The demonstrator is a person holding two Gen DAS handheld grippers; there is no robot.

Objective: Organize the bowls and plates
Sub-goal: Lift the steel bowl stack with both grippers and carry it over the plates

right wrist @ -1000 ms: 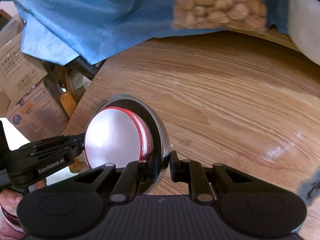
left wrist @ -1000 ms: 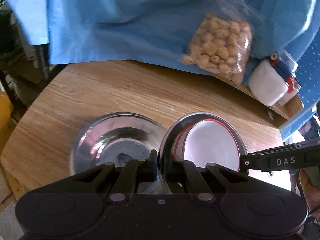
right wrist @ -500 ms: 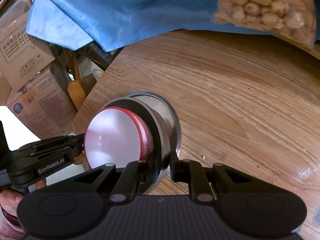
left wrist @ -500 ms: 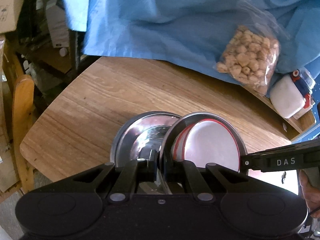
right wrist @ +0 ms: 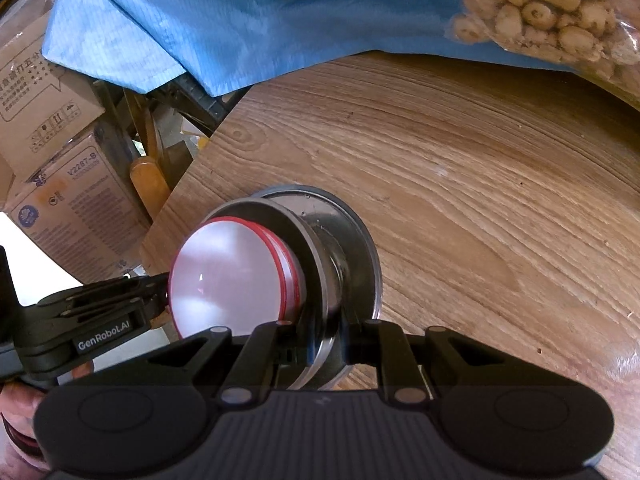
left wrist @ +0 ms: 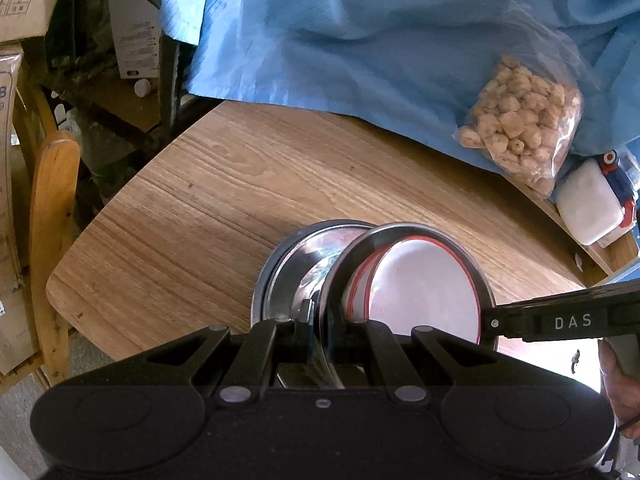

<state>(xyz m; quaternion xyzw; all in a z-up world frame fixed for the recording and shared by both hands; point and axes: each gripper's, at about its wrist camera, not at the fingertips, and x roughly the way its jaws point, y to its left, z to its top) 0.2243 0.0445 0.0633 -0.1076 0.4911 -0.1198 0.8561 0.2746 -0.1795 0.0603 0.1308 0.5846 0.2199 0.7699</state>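
Both grippers clamp opposite rims of one steel plate, which carries white bowls with red rims. My left gripper is shut on its near rim; my right gripper is shut on the other rim, where the plate and the bowls show again. The stack hangs just above an empty steel bowl standing on the wooden table; that bowl also shows in the right wrist view. The right gripper's arm reaches in from the right.
Blue cloth covers the table's far side. A clear bag of pale lumps and a white tub with a clip lid lie at the far right. Cardboard boxes and a wooden chair stand off the table's left edge.
Both grippers have carried the plate with the bowls back and up from the table. The steel bowl now lies right under the stack instead of beside it.
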